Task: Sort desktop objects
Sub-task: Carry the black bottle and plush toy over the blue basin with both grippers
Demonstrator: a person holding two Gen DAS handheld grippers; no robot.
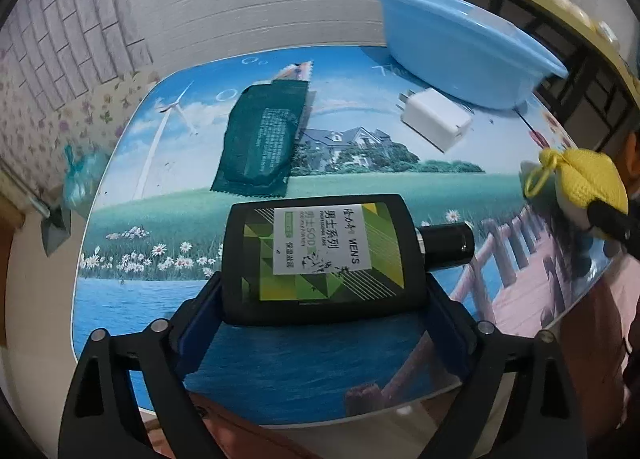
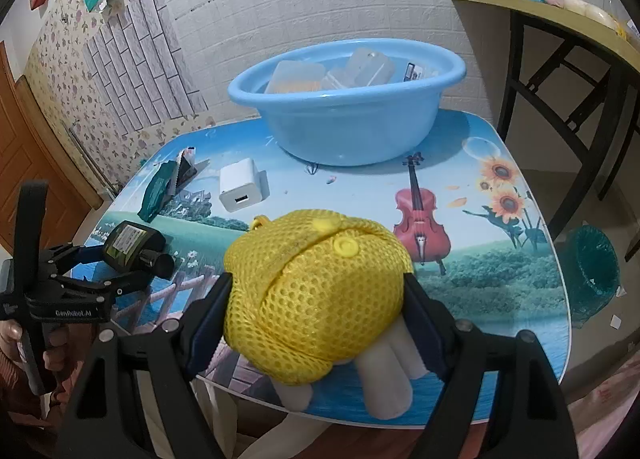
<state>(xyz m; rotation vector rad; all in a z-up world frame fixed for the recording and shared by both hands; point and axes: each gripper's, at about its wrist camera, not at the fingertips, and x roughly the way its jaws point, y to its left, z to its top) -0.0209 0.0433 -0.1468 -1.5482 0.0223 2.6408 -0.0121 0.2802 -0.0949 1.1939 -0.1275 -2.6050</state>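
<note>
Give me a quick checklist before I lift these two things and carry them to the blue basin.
1. Right gripper closed on the yellow mesh pouch: ok, both pads press its sides.
2. Left gripper gripping the dark bottle: cannot tell, fingers flank it, contact unclear.
3. Bottle cap on: ok.
4. Blue basin has room: ok, some clear boxes inside, space left.
5. Path to basin: not ok, white charger lies between.
6. Green packet clear of both grippers: ok.
</note>
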